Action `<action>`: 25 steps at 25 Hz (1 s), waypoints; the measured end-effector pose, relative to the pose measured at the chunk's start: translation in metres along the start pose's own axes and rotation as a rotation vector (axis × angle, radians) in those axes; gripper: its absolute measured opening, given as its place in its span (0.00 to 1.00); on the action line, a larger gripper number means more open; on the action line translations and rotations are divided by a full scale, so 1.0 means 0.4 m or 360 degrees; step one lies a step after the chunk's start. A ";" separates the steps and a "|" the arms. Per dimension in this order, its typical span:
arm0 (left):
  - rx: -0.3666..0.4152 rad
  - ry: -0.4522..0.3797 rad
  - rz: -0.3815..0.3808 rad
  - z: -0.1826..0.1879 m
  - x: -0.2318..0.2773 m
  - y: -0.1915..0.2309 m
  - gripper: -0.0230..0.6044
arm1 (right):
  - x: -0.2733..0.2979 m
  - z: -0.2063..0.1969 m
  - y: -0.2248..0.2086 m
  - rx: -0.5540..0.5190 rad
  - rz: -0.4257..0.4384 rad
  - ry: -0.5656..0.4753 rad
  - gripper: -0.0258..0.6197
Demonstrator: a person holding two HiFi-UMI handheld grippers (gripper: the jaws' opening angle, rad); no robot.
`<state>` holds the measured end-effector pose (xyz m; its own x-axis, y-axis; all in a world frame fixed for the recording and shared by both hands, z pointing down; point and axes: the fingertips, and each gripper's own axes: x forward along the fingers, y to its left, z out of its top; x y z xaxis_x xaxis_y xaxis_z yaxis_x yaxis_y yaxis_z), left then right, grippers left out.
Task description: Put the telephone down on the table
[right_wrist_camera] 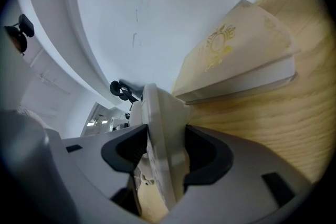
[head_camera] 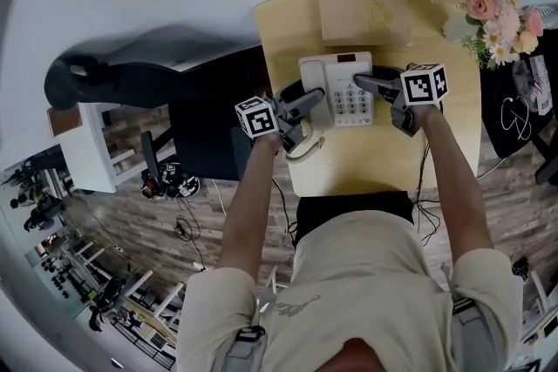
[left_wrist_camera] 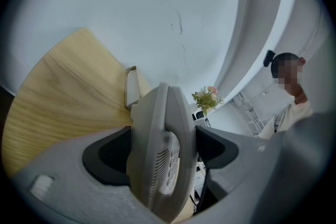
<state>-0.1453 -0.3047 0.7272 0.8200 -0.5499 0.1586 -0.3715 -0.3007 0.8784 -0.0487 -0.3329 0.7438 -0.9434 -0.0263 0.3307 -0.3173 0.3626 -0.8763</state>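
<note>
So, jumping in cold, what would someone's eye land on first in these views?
The white telephone, clamped from both sides: the left gripper shut on its left side and the right gripper on its right, over the wooden table. Behind it lies a flat beige box, and a bunch of pink and white flowers stands at the table's far right corner.

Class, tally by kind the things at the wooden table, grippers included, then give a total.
telephone: 1
beige box: 1
bunch of flowers: 1
grippers: 2 (left gripper, right gripper)
Total: 5
</note>
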 end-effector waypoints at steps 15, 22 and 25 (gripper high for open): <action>-0.0305 -0.0084 0.0109 0.001 0.004 0.072 0.63 | 0.038 0.006 -0.062 0.0085 -0.0135 -0.0002 0.38; -0.0316 -0.0066 0.0132 0.006 0.008 0.079 0.63 | 0.042 0.006 -0.071 0.0094 -0.0200 0.0010 0.38; -0.0383 -0.0091 0.0150 -0.003 0.005 0.078 0.63 | 0.037 0.005 -0.070 0.0078 -0.0252 0.0007 0.38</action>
<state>-0.1548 -0.3140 0.7554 0.7583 -0.6118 0.2250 -0.3252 -0.0559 0.9440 -0.0540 -0.3452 0.7726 -0.8808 -0.0752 0.4675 -0.4664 0.3082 -0.8291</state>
